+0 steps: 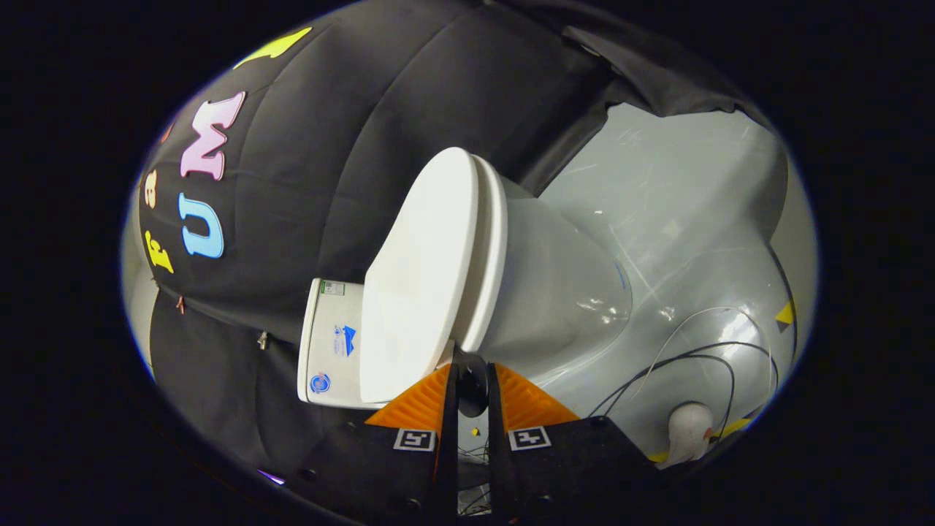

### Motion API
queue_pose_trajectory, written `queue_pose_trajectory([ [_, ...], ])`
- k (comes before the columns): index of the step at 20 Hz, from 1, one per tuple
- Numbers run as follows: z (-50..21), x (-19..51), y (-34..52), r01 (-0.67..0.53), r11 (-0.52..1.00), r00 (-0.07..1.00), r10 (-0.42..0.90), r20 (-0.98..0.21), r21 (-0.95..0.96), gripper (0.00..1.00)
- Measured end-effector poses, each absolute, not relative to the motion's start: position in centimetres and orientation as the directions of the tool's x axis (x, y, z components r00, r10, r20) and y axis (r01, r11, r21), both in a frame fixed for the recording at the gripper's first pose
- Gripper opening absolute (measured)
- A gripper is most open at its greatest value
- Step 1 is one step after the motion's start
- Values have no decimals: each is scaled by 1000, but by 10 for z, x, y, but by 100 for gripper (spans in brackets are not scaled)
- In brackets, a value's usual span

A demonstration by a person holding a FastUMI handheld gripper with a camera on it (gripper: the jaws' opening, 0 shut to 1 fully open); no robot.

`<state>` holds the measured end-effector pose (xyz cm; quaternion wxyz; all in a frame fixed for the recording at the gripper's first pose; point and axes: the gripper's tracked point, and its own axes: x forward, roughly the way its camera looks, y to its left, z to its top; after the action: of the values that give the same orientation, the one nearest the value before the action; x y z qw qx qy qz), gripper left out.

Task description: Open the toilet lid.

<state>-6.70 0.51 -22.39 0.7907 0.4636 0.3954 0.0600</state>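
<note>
A white toilet appears turned on its side. Its lid (416,277) lies flat down on the seat (488,256), above the bowl (555,292). The tank (332,351), with small stickers on it, sits behind the lid's hinge end. My gripper (472,369) has its fingers drawn close together with only a narrow slit between them. The tips sit right at the edge of the lid and seat, near the hinge end. Nothing is held between the fingers, and whether the tips touch the rim is hard to tell.
The black cloth wall stands behind the tank. A glossy grey floor (679,204) spreads around the bowl. Thin cables (694,358) loop over the floor beside a white rounded object (690,431). A yellow marker (785,314) is stuck on the floor farther off.
</note>
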Motion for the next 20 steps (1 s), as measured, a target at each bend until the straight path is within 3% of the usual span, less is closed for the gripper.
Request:
queue_pose_trajectory([
  [1, -220, -71, -3, 279, 533, 694, 463, -551, 799, 22],
  [3, -217, -69, 0, 316, 475, 695, 474, -541, 821, 5],
  [20, -170, -65, 1, 294, 639, 691, 372, -620, 711, 5],
])
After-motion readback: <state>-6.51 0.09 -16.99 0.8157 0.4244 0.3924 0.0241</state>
